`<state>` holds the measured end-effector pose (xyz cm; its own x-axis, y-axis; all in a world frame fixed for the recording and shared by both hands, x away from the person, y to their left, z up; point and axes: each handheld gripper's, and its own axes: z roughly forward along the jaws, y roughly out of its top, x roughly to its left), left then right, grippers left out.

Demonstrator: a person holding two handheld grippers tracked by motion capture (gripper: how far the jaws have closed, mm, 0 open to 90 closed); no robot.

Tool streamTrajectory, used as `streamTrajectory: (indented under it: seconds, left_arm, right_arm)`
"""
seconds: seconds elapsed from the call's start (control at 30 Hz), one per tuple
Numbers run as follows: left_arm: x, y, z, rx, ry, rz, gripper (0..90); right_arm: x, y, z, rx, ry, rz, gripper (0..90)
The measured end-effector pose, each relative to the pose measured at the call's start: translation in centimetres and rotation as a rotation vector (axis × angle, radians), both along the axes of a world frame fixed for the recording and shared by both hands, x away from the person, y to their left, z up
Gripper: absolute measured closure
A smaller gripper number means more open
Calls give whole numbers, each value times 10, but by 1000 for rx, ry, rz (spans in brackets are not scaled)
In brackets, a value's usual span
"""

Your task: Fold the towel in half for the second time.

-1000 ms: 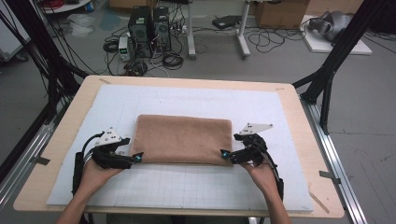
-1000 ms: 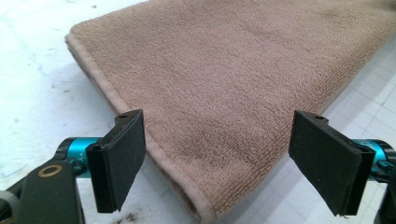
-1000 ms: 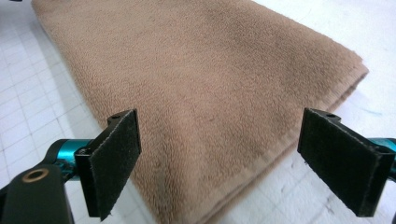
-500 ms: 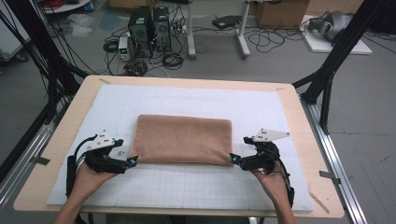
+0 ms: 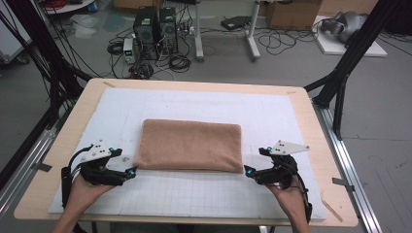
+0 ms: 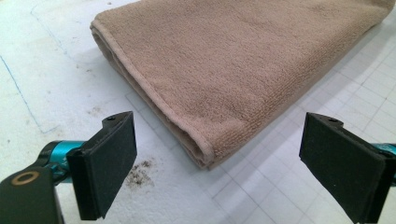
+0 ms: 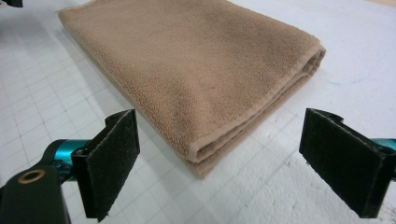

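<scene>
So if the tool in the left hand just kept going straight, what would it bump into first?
Probably the near corner of the folded brown towel: the left tool points at it, jaws open, apart from it.

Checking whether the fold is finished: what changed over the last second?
Both grippers backed off the folded towel: the left gripper slid outward from its near left corner, jaws just opening, nothing between them; the right gripper drew back from the near right corner, open. The towel lies unmoved.

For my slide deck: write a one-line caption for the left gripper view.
Open left gripper facing the near corner of a folded tan towel lying on the white gridded mat, pads clear of the cloth.
</scene>
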<state>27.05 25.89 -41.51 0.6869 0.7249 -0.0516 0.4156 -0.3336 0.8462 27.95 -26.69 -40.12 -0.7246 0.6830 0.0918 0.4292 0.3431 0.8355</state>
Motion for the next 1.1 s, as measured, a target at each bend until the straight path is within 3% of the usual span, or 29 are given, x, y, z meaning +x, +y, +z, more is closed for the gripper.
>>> streamTrajectory:
  seconds: [0.63,1.1]
  left_arm:
    - [-12,4,0,9,-4,0,105]
    - [-14,6,0,3,-4,-1,105]
  right_arm:
    - [-18,-15,-5,7,-10,-10,107]
    - [-18,-17,-10,6,-16,-3,107]
